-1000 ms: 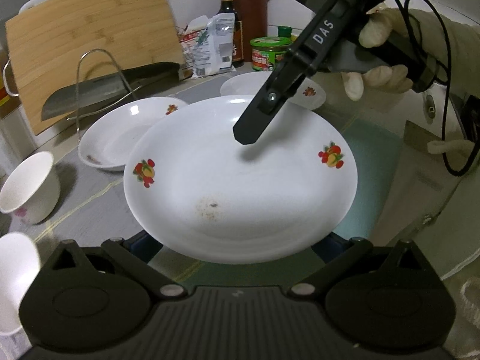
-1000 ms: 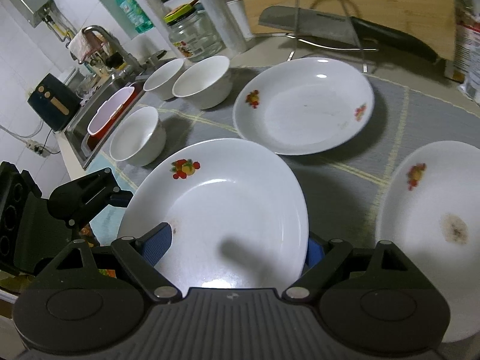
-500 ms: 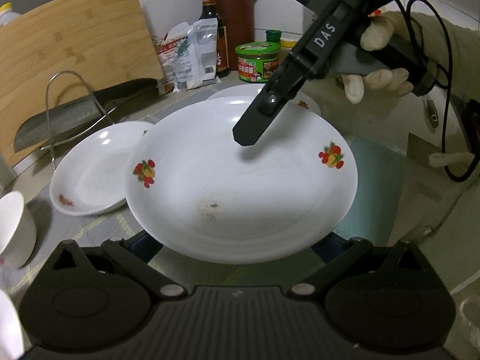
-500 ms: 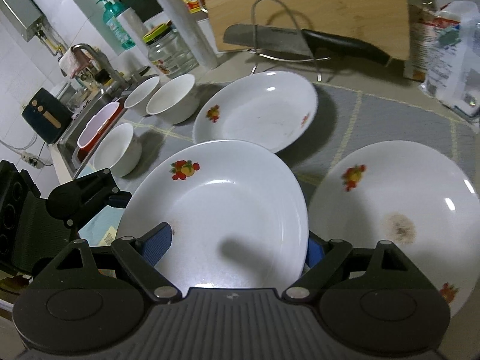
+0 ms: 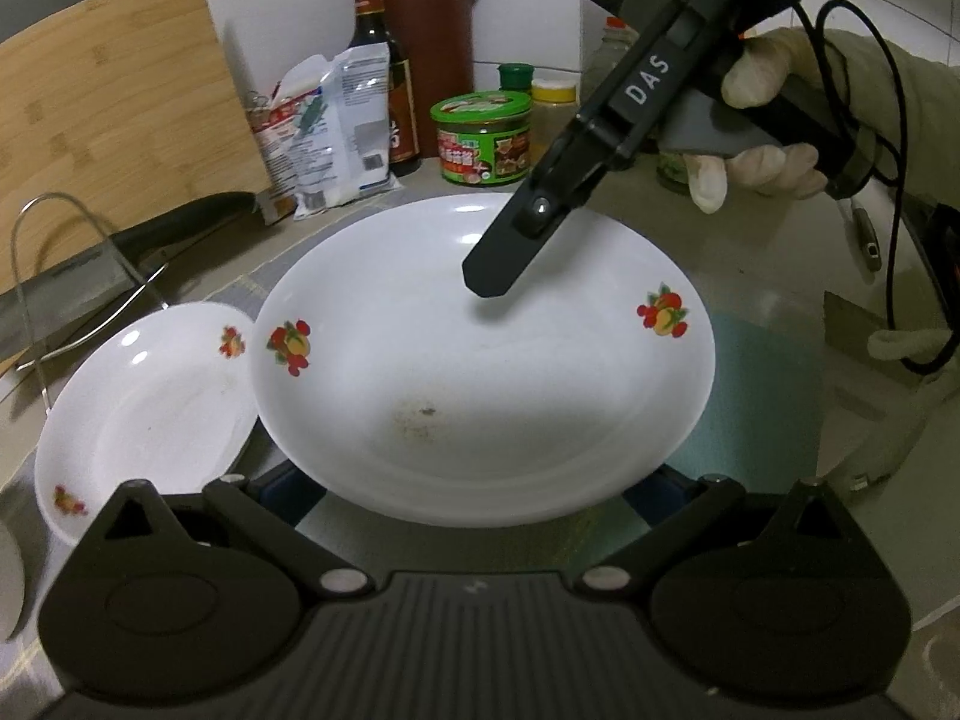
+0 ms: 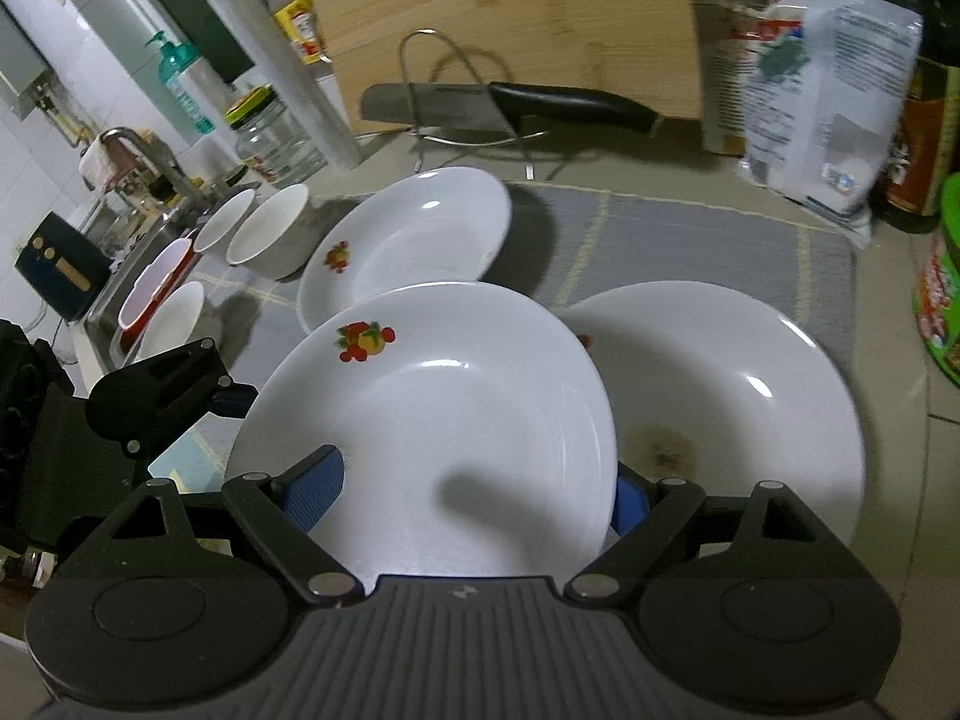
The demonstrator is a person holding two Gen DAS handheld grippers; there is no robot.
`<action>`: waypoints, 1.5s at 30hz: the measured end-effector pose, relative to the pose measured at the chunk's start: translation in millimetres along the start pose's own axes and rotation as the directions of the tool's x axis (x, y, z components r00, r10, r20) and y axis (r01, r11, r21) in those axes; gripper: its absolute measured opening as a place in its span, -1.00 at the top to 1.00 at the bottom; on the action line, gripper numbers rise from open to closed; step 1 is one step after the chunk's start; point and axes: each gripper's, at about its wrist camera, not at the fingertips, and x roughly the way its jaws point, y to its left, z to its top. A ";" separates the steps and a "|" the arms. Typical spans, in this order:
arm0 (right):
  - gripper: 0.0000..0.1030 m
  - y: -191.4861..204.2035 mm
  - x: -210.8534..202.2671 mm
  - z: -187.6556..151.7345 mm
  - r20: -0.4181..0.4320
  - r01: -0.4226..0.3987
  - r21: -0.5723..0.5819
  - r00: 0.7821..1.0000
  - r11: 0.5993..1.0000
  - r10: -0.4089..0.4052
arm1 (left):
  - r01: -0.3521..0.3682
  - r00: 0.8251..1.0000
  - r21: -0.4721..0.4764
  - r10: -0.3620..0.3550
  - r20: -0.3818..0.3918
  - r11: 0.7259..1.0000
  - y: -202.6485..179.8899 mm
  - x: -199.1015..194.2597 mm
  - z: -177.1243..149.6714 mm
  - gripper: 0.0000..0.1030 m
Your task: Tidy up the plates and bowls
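Mid-carry: plate (image 5: 480,390) held aloft above the counter, likely headed for stacking.

Pinched at its rim by the right gripper (image 5: 489,285), jaws about half spread, one finger over the well and the other hidden beneath. Met at the opposite rim by the left gripper (image 6: 231,396); cannot tell whether clamped there or merely supporting, pads mostly hidden. Next, probably: centring over the stained plate (image 6: 720,408) on the grey mat (image 6: 690,228), lowering level, then letting go on both sides. Only from the right wrist: that stained plate, partly overlapped, and the bowls (image 6: 264,234) near the sink. Only from the left wrist: a gloved hand (image 5: 756,138) and the upper finger's shadow close under it. In both: a third plate (image 6: 408,246) resting further back.
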 end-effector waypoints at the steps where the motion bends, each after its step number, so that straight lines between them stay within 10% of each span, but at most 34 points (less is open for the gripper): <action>1: -0.78 -3.6 -0.9 0.0 0.001 0.005 0.003 1.000 1.000 -0.005 | 0.005 1.000 0.001 -0.005 0.000 1.000 -0.7 3.1 2.5 -0.98; 45: -0.80 -67.3 4.2 1.0 -0.002 0.091 0.064 0.996 0.994 -0.091 | 0.023 0.999 0.034 -0.022 -0.036 0.999 -0.1 64.8 39.5 -0.98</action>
